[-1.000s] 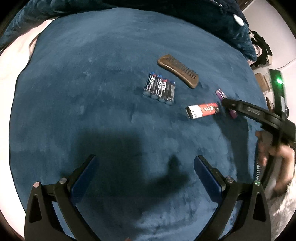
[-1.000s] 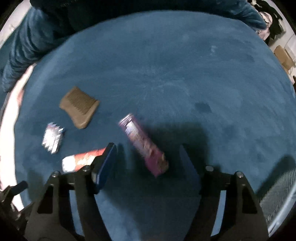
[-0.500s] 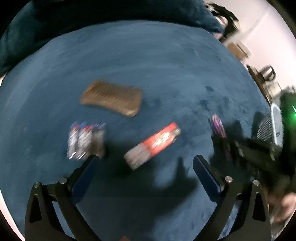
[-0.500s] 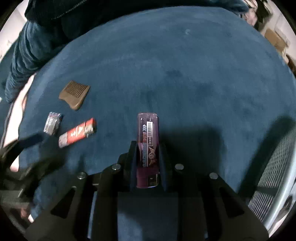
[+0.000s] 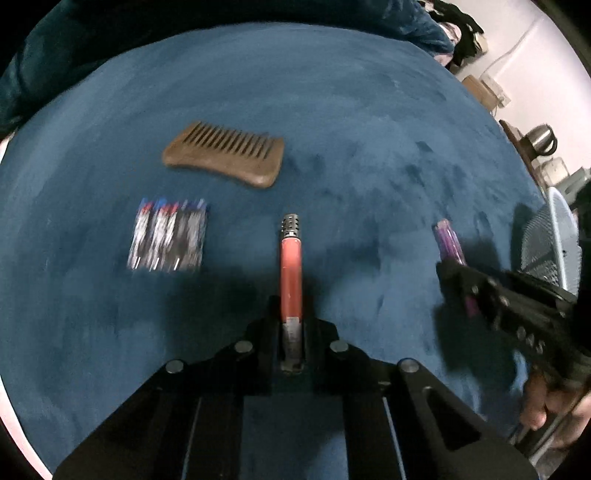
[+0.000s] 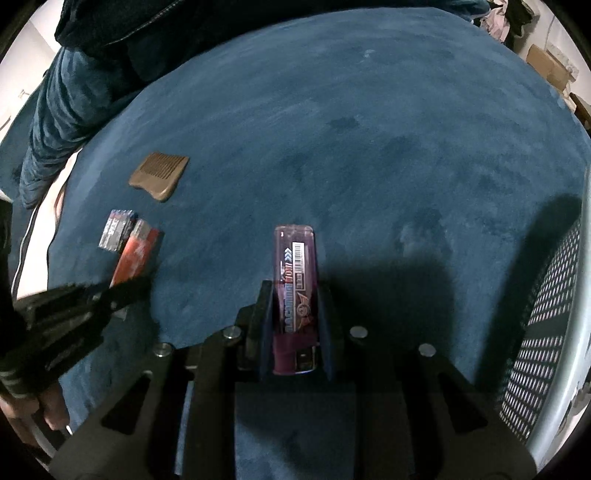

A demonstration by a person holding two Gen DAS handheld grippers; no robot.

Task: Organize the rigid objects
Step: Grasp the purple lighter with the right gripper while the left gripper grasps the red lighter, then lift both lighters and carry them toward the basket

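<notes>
A lived-in home room: blue plush blanket (image 5: 332, 92), kettle (image 5: 541, 138), cardboard boxes (image 6: 550, 64), heaped clothes (image 5: 461, 22).

A slim red plastic lighter (image 5: 290, 266) with a metal cap and a translucent purple lighter (image 6: 295, 291) are each clamped lengthwise. A brown wooden comb (image 5: 225, 159) and a shrink-wrapped battery pack (image 5: 168, 236) lie flat on blue velvet.

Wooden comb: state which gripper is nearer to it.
Left. The left gripper, shut on the red lighter, sits just below the wooden comb. The right gripper, holding the purple lighter, is farther off toward the mesh basket.
</notes>
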